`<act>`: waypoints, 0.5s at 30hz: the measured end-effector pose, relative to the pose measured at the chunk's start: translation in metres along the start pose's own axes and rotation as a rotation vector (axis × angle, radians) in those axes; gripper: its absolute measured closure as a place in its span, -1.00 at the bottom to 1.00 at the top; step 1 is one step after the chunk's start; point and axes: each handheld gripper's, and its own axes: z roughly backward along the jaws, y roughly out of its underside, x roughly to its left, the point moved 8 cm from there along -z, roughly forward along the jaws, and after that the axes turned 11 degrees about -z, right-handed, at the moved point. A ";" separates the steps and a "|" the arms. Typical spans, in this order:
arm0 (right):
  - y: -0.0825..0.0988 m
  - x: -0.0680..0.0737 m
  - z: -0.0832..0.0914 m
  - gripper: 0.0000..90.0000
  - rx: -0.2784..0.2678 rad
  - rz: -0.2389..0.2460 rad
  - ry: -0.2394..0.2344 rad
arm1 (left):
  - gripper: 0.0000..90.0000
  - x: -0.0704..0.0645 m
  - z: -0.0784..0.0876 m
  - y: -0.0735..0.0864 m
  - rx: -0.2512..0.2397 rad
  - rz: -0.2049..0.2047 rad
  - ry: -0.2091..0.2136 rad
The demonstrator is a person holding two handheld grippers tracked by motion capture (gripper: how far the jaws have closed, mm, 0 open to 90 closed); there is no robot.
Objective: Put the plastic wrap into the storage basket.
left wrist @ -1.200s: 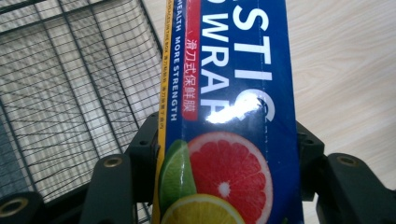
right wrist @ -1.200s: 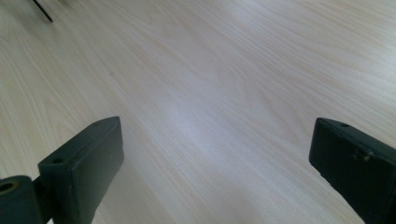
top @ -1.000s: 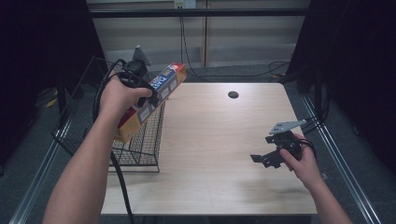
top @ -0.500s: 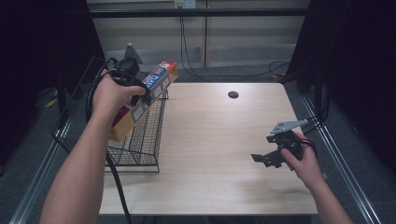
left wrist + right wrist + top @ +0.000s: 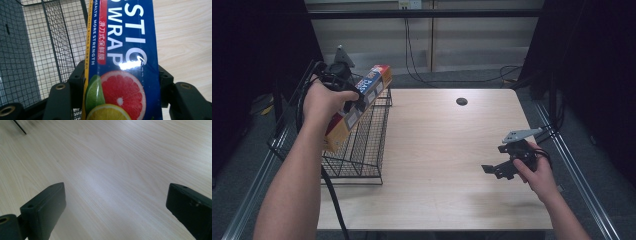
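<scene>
A long blue and yellow plastic wrap box [image 5: 357, 102] is held tilted over the black wire basket [image 5: 362, 150] at the table's left edge. My left gripper [image 5: 354, 97] is shut on the box; in the left gripper view the box [image 5: 122, 62], printed with citrus slices, is clamped between both jaws above the basket mesh [image 5: 55, 42]. My right gripper [image 5: 498, 170] hovers low over the table near its right front, jaws wide apart. In the right gripper view nothing but bare wood lies between the right gripper's [image 5: 115, 207] jaws.
The light wooden table [image 5: 447, 150] has a round cable hole [image 5: 461, 101] at the back. Metal rails [image 5: 577, 170] run along both table sides. Cables hang by the back wall.
My left gripper has carried the box leftward and slightly down, over the basket. The right gripper has stayed in place.
</scene>
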 end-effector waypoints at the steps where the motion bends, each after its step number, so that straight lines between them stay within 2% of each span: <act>1: 0.000 0.000 0.000 -0.94 -0.001 0.002 0.000 | -0.03 0.001 0.000 0.000 -0.001 0.003 -0.007; 5: 0.000 0.000 0.001 -0.94 0.001 0.000 0.005 | -0.03 0.005 0.001 0.001 -0.001 0.018 -0.002; 15: 0.000 0.001 -0.001 -0.94 0.001 0.008 0.003 | -0.03 0.018 0.000 0.004 0.000 0.070 -0.040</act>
